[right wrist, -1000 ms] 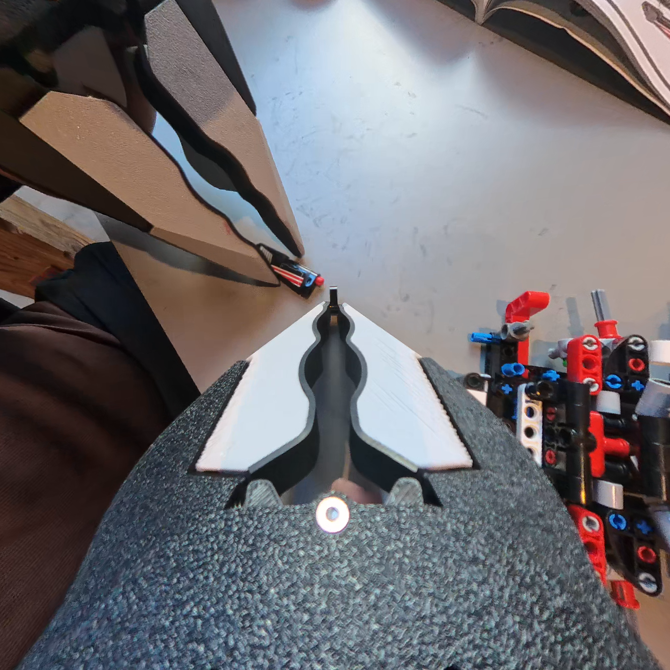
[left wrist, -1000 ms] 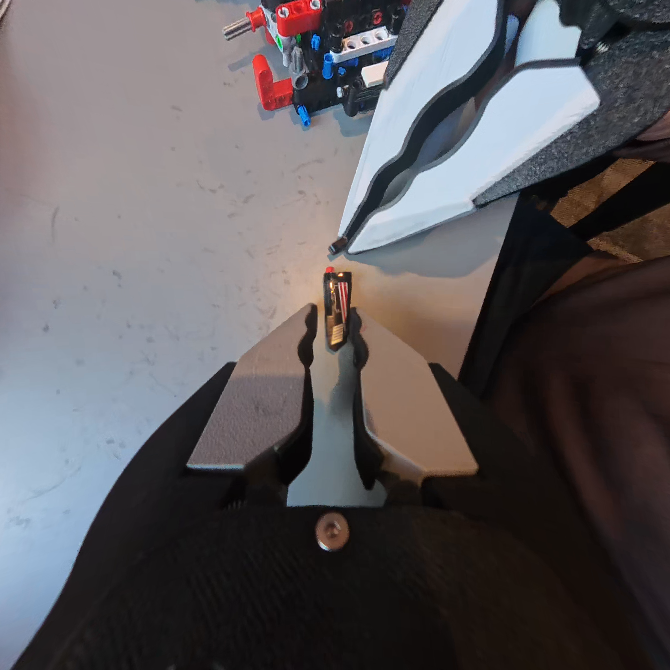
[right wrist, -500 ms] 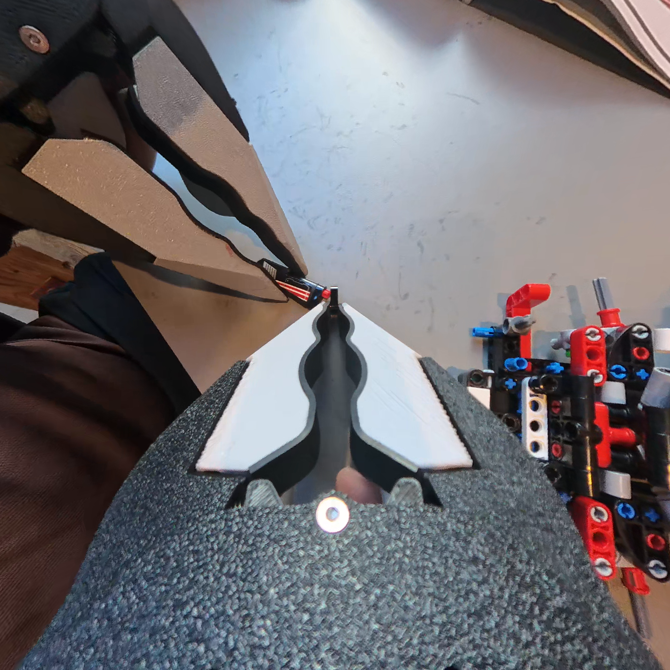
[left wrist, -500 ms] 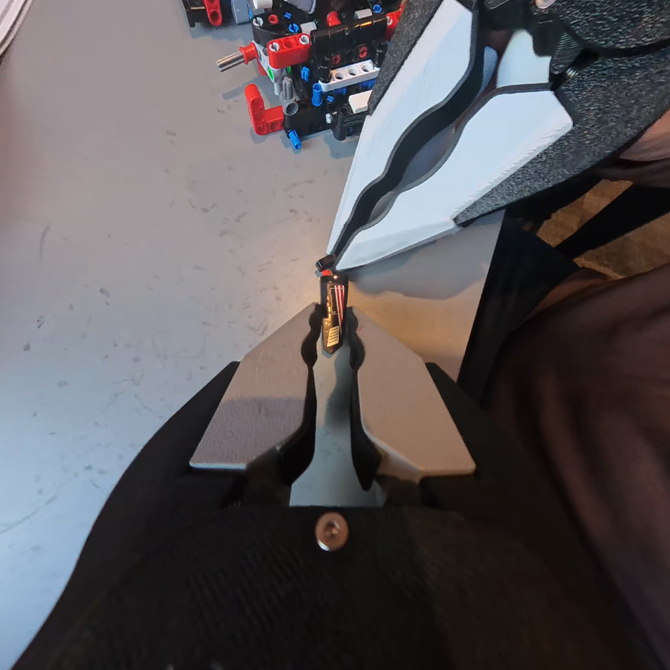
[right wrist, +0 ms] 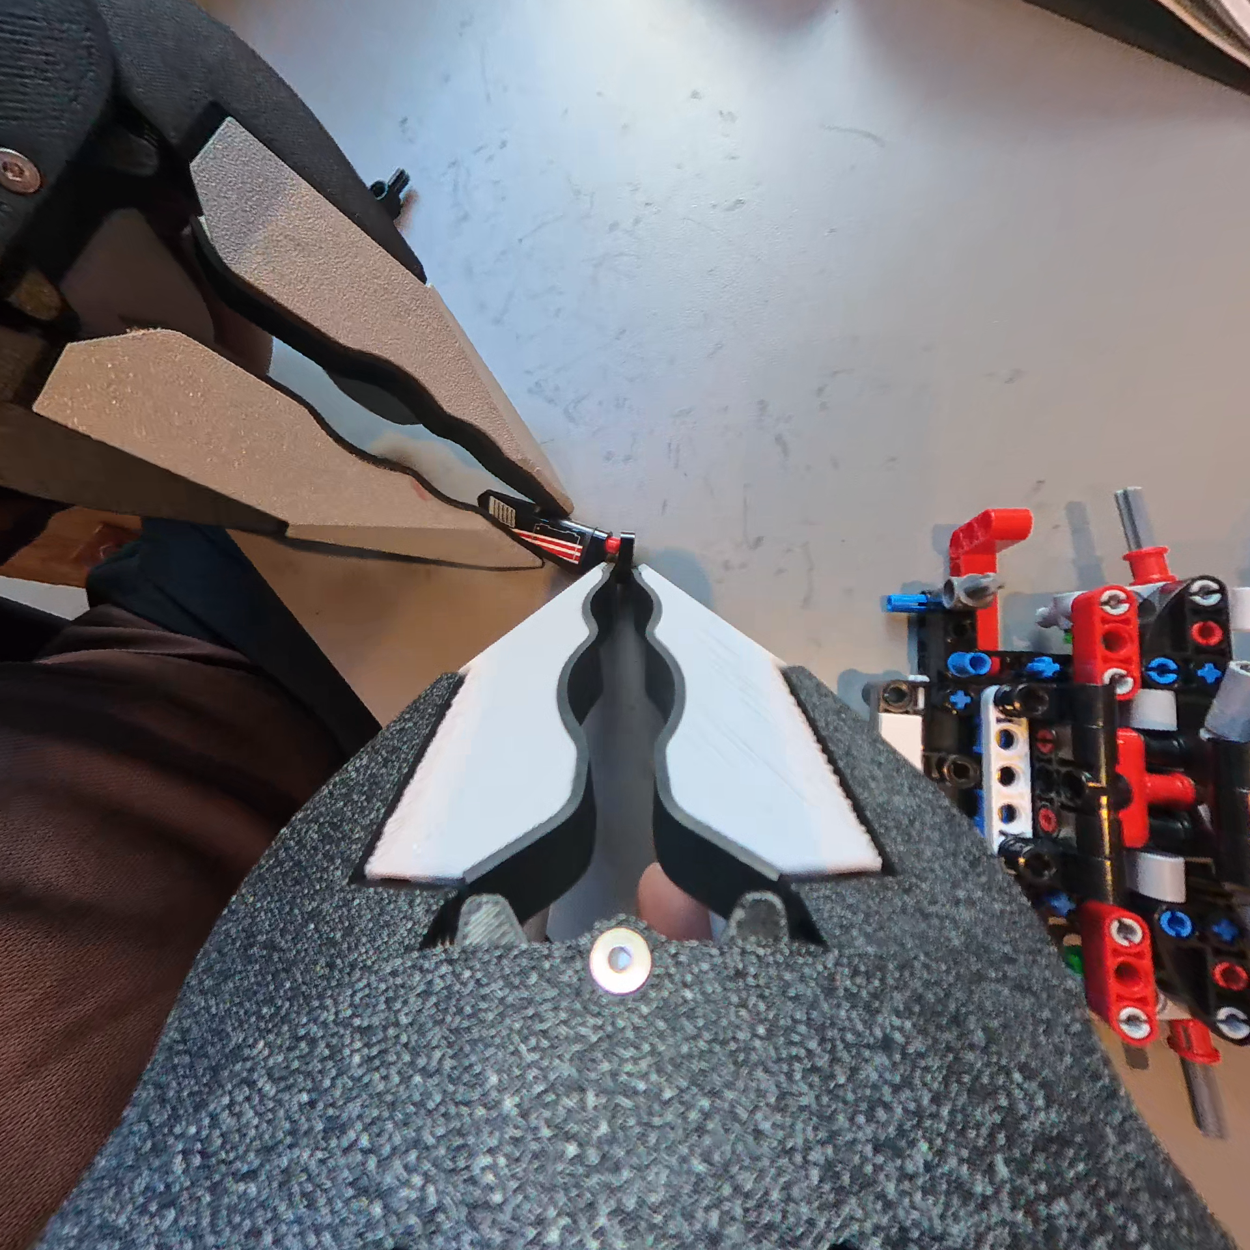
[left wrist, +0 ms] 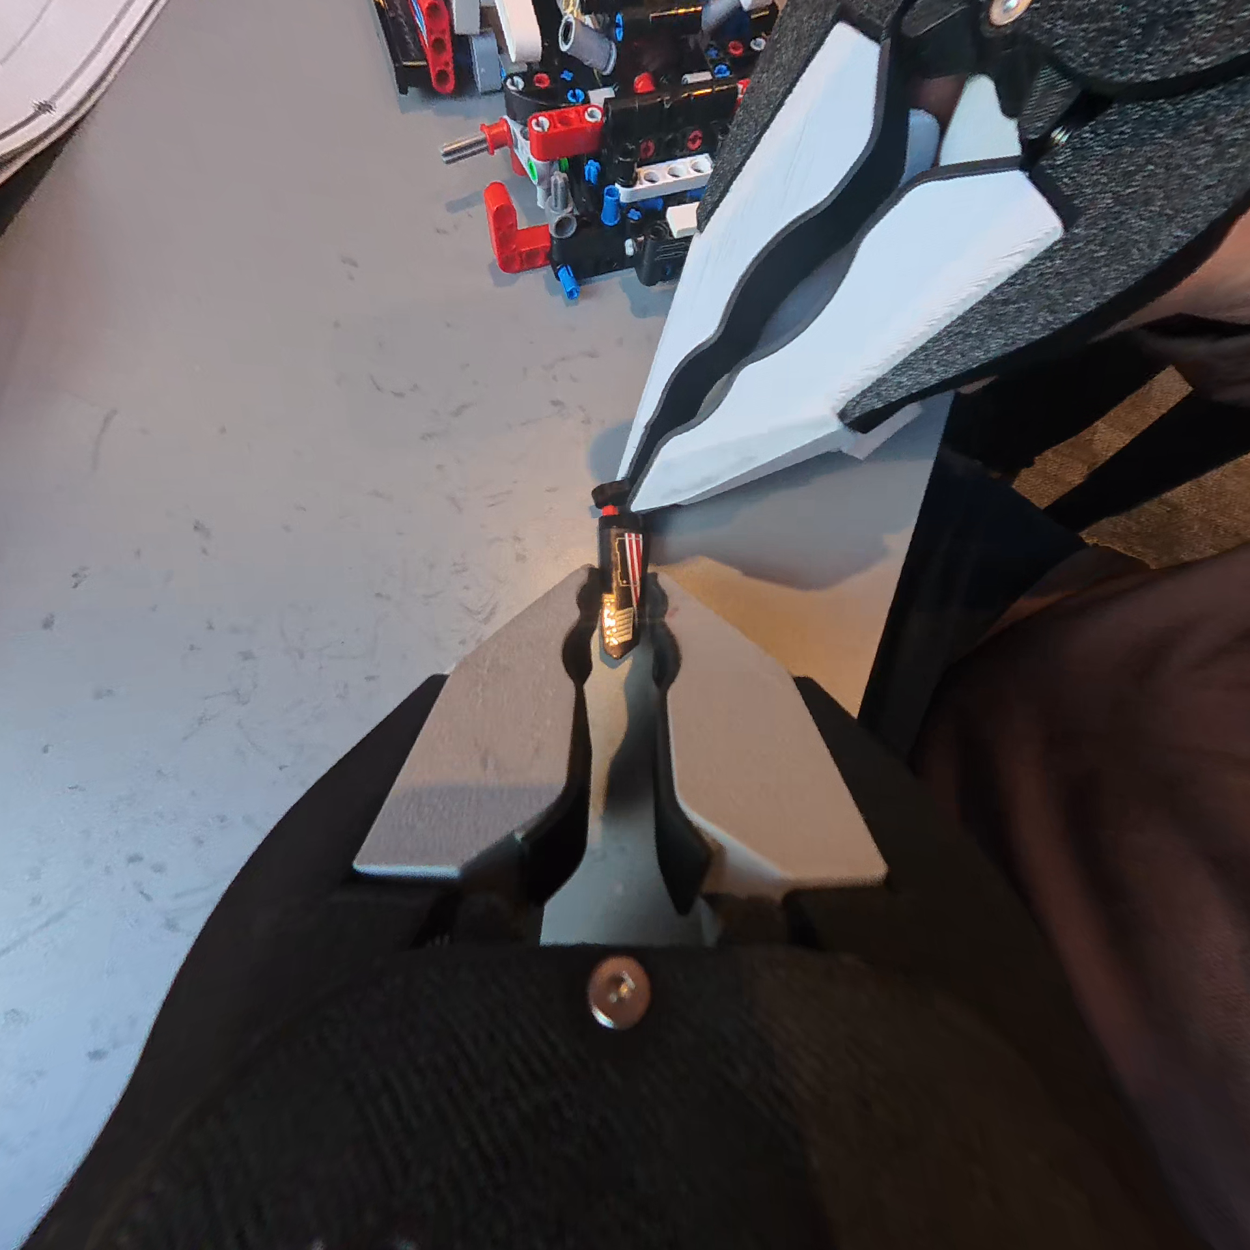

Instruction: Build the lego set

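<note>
Left gripper (left wrist: 619, 595) fingers clamping striped black piece (left wrist: 622, 575), right gripper (right wrist: 621, 565) fingers apparently pinching small black connector (right wrist: 626, 541) at its red tip

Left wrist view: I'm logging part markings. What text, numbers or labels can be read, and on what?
No readable text anywhere.
Black piece in the left gripper: striped red-and-white sticker, no legible words.
Booklet: print too blurred.
Lego model: no writing seen.
Black pin in the right gripper: unmarked.
</note>
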Demonstrator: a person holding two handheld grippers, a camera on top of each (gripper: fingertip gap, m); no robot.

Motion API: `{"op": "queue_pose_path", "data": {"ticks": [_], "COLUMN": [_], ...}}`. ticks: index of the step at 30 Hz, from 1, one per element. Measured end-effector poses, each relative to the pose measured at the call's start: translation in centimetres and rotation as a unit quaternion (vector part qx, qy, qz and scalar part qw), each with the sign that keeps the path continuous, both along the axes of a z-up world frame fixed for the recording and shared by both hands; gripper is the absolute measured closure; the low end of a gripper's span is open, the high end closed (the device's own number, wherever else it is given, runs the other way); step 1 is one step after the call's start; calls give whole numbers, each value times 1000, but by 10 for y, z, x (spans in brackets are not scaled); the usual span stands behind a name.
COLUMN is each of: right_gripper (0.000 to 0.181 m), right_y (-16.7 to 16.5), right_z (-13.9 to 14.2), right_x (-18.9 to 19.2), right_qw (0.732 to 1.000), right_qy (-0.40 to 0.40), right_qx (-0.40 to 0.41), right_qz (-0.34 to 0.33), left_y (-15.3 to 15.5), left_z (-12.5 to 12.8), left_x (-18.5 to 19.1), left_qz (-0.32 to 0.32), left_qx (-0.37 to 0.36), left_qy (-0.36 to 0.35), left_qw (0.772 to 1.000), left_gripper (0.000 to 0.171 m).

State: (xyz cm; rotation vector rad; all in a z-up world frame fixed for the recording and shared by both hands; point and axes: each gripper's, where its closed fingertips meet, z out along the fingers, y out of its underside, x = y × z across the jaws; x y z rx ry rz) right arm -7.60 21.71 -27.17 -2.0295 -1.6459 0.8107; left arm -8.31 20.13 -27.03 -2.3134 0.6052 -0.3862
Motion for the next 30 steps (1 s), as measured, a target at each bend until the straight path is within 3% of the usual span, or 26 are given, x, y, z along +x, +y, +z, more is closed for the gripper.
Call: {"op": "queue_pose_path", "data": {"ticks": [11,26,30], "right_gripper": [177,176,176], "right_y": [0,-2,-2], "right_z": [0,1,0], "right_x": [-1,-1,-1], "right_qw": [1000,997,999], "right_qy": [-2,12,11], "right_qx": [-19,-70,-45], "right_qz": [-14,-19,2], "left_y": [0,-1,-1], "left_z": [0,2,1], "left_x": [0,-2,-1], "left_qz": [-3,3,1], "left_qx": [55,43,38], "left_qy": [63,28,27], "left_qw": [997,999,999], "left_gripper": [162,162,162]}}
